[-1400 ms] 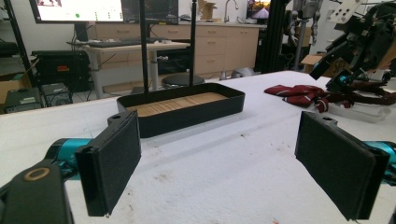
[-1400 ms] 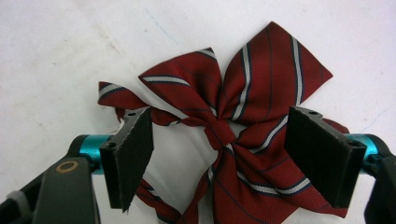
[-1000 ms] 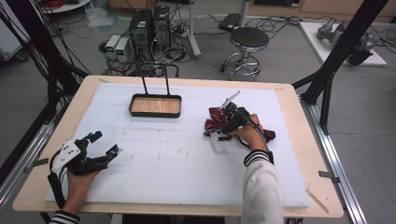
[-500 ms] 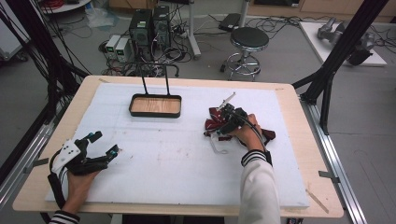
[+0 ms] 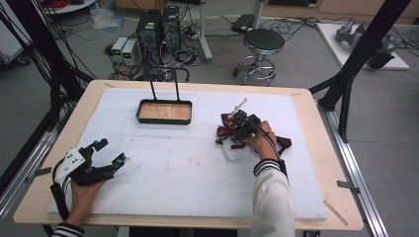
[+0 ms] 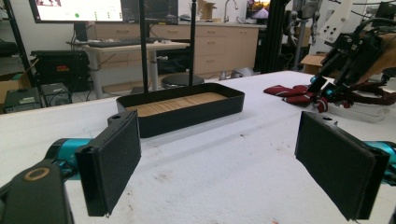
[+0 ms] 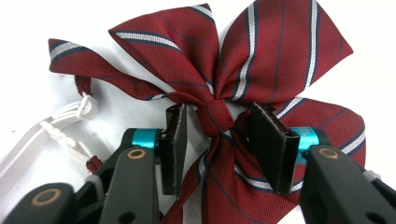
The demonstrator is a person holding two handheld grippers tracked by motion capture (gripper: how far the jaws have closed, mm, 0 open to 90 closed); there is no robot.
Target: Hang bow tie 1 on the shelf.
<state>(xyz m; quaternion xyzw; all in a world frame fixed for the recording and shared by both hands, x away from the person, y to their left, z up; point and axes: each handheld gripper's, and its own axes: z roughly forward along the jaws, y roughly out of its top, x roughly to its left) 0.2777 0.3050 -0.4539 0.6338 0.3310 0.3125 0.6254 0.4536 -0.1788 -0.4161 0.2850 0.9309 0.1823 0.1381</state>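
Little has moved: the right gripper [image 7: 217, 144] stays over the maroon striped fabric bow tie [image 7: 261, 60], fingers [image 7: 175, 147] released astride its knot. The black wood-floored tray [image 5: 164, 111] holds nothing; left gripper [image 6: 233, 163] released.

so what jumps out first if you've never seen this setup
The dark red striped bow tie on the white table's right side, with the right gripper open astride its knot. Next, the black tray with a wooden floor at the far middle, and the open left gripper idle near left.
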